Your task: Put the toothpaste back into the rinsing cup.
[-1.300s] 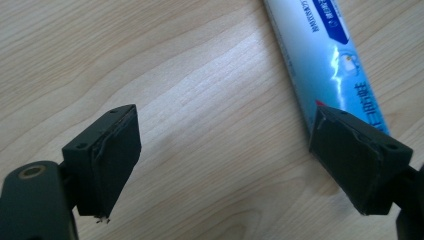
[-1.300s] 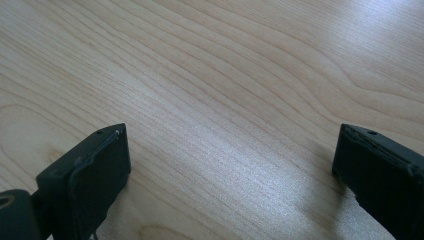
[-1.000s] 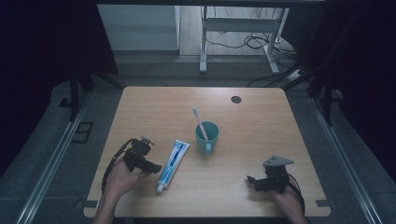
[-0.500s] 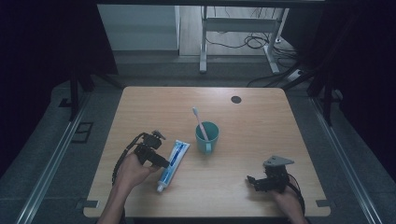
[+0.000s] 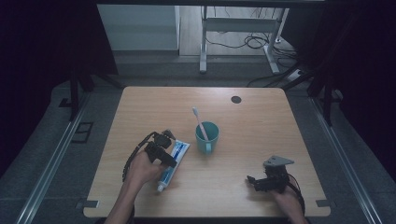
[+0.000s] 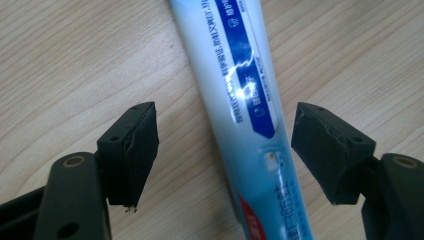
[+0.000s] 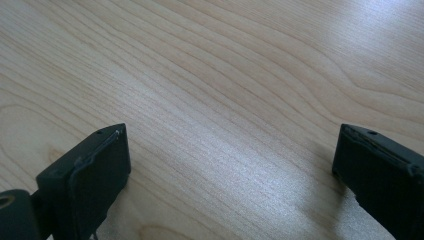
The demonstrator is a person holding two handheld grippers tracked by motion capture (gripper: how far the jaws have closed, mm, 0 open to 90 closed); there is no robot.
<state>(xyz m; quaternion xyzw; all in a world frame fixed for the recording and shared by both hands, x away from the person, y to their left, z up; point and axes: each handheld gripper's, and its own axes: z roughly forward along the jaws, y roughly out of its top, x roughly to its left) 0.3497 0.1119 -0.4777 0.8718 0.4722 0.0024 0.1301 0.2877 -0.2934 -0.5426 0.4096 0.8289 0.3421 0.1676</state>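
Nearest the front edge of the worktop (image 5: 243, 121), the right gripper (image 5: 254, 181) lay low on the wood, its fingers (image 7: 87, 172) spread wide with bare grain between them and nothing held. Over to the left, the left gripper (image 5: 169, 163) hung over a toothpaste tube (image 5: 172, 161) that lay flat on the worktop, cap end toward the person and flat end pointing away toward the cup. From the left gripper view the tube (image 6: 247, 115) ran up between the fingers (image 6: 131, 150), which stood released on either side of it, apart from its sides, so the grasp had not closed. Along the tube ran a dark blue band printed with small white characters, too fine for me to read, and a red patch showed near the lower end. Just beyond the tube's flat end stood a teal cup (image 5: 207, 136), upright, with a toothbrush (image 5: 199, 122) leaning out of it, bristles upward. Farther back, near the far edge, sat a dark round grommet (image 5: 236, 99).
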